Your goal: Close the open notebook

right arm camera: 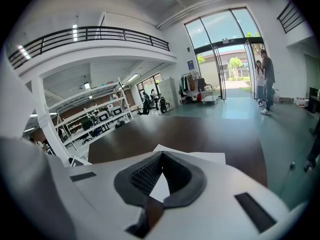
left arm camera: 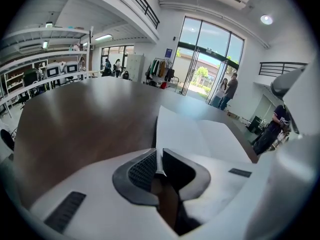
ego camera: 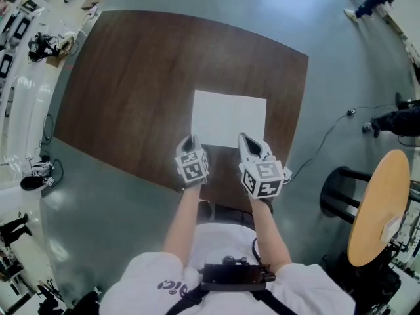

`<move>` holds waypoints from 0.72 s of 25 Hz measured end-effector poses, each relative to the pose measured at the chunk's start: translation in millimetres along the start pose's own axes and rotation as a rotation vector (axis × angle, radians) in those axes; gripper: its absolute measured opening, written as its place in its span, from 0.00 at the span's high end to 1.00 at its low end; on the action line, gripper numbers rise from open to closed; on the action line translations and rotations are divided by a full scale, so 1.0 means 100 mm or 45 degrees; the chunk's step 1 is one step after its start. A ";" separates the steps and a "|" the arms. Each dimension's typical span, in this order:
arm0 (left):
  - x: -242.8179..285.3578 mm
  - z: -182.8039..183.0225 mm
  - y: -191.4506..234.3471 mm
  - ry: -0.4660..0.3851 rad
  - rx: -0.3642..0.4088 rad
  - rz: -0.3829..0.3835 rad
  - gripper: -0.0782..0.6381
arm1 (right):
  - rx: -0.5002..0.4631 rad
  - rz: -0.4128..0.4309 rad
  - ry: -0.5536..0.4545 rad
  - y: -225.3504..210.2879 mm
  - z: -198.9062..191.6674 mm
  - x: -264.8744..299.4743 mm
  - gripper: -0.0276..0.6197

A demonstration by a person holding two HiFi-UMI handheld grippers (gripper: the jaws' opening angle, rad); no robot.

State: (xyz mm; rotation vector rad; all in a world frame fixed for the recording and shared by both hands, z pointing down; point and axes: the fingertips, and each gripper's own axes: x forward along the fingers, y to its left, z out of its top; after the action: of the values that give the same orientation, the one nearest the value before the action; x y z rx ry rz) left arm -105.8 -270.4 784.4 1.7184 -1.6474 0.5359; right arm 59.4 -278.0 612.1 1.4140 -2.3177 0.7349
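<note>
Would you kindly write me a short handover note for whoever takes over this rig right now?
Left gripper: fingers shut on the near left edge of the notebook.
Right gripper: fingers together, nothing seen gripped, at the notebook's near edge.
Notebook: lying open, white pages up, on the brown table.
Done: left edge grasped.
Left: probably fold that side over onto the right page to close it.

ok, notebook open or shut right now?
Open: the notebook lies spread on the table, centre fold showing between two white pages. The left tongs are closed on its near page edge.
</note>
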 end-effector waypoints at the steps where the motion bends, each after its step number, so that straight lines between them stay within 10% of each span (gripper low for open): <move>1: -0.03 0.02 -0.03 -0.008 0.001 -0.008 0.83 | 0.001 0.000 -0.005 0.00 0.01 -0.02 0.98; 18: -0.45 0.44 -0.61 -0.163 0.114 -0.164 0.86 | 0.043 -0.045 -0.113 0.00 0.03 -0.45 0.98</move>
State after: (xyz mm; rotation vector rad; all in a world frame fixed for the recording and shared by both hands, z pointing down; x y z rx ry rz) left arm -57.8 -272.7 710.6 1.9449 -1.6079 0.4522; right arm 79.9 -247.1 586.1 1.5275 -2.3504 0.7178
